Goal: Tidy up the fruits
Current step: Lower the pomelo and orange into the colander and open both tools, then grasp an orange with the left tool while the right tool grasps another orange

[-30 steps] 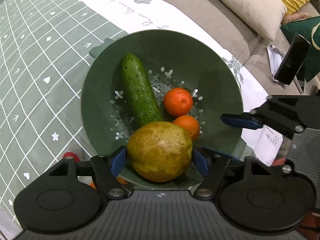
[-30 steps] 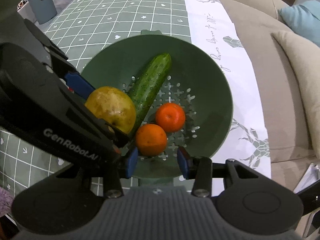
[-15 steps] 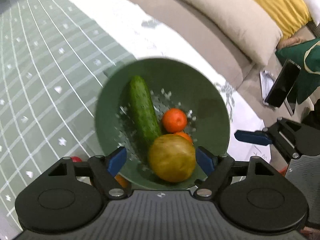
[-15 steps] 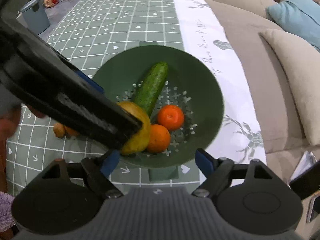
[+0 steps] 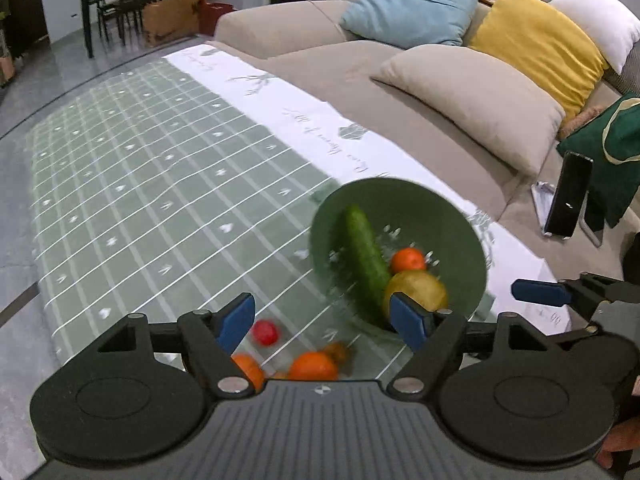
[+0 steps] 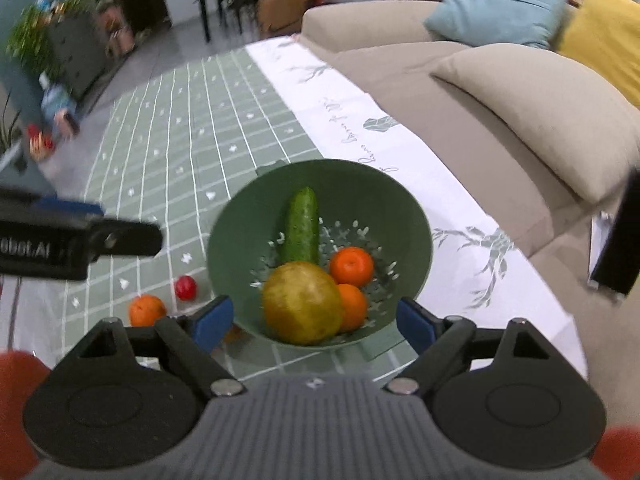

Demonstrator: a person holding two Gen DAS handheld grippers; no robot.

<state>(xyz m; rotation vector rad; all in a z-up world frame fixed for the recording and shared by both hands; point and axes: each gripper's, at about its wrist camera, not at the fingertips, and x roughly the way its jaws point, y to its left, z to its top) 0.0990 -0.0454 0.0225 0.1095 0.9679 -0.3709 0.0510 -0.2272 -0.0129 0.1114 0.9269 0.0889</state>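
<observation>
A green colander bowl sits on the green grid tablecloth. It holds a cucumber, a yellow-green pear and two oranges. My left gripper is open and empty, raised to the left of the bowl. My right gripper is open and empty, raised in front of the bowl. Loose on the cloth lie an orange, another orange and a small red fruit.
A beige sofa with cushions runs along the table's right side. A phone on a stand stands on it. A white strip edges the tablecloth. The left gripper body shows at the left of the right wrist view.
My left gripper opened and let the pear go into the bowl, then pulled back and up to the left. My right gripper also opened wider and drew back.
</observation>
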